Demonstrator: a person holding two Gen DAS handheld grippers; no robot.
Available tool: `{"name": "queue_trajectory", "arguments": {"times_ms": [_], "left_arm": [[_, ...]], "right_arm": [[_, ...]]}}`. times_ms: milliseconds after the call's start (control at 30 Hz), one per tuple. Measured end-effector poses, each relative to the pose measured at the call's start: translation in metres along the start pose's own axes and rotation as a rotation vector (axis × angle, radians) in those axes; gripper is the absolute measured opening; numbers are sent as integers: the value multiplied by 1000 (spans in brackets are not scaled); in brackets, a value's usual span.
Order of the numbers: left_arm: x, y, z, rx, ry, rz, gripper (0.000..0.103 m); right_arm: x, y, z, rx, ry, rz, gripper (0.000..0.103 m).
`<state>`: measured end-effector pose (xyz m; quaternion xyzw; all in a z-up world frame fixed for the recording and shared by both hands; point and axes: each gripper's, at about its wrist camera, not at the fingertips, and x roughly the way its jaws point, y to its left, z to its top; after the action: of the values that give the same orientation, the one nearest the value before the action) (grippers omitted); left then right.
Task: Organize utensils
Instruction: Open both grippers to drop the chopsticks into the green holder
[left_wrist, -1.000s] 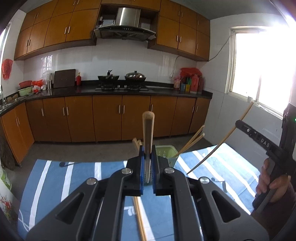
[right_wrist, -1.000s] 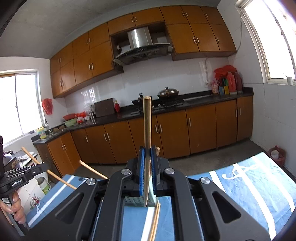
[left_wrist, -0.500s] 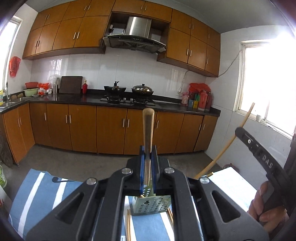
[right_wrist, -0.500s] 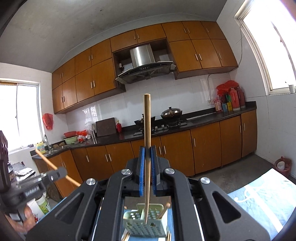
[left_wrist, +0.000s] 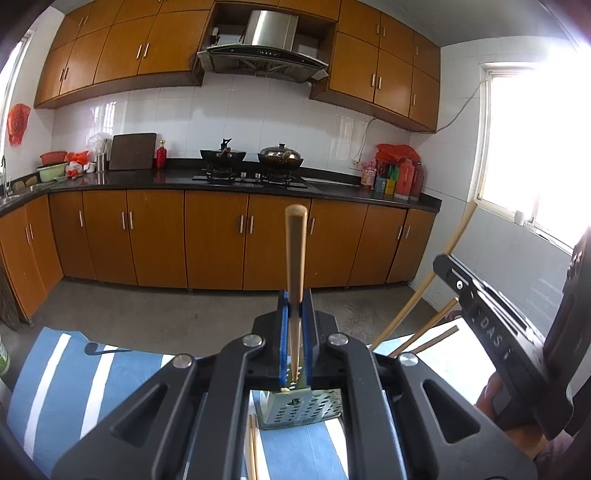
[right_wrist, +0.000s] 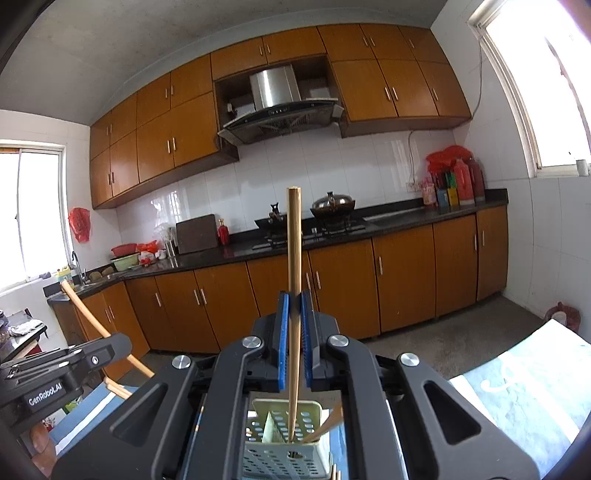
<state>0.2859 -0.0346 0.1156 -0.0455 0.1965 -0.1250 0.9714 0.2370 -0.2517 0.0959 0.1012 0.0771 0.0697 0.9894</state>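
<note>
"DAS" on right claw (left_wrist: 476, 291), "GenRobot.AI" on left claw (right_wrist: 92, 354)

The left tool (left_wrist: 294, 332) hid most of the perforated holder (left_wrist: 301, 408) behind its own body, so only a slice showed between its arms. Below it, two loose chopsticks (left_wrist: 252, 448) ran off the bottom edge. Under the right tool (right_wrist: 294, 339), the holder (right_wrist: 284, 443) was likewise cut at the bottom edge. The hand (left_wrist: 496, 391) carrying the other tool was mostly covered. Bottle labels by the window were too small to read.
</note>
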Motion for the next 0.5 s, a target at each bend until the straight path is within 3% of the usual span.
{"name": "queue_trajectory", "arguments": {"times_ms": [100, 233, 333, 500], "left_arm": [[5, 1, -3, -6, 22, 11, 8], [0, 5, -5, -17, 29, 18, 21], [-13, 8, -4, -16, 15, 28, 24], [-44, 16, -4, -22, -8, 47, 25]], "right_arm": [[-2, -2, -5, 3, 34, 0, 8], [-15, -7, -7, 2, 58, 0, 9], [-28, -12, -5, 7, 52, -14, 35], [-58, -26, -7, 20, 59, -46, 38]]}}
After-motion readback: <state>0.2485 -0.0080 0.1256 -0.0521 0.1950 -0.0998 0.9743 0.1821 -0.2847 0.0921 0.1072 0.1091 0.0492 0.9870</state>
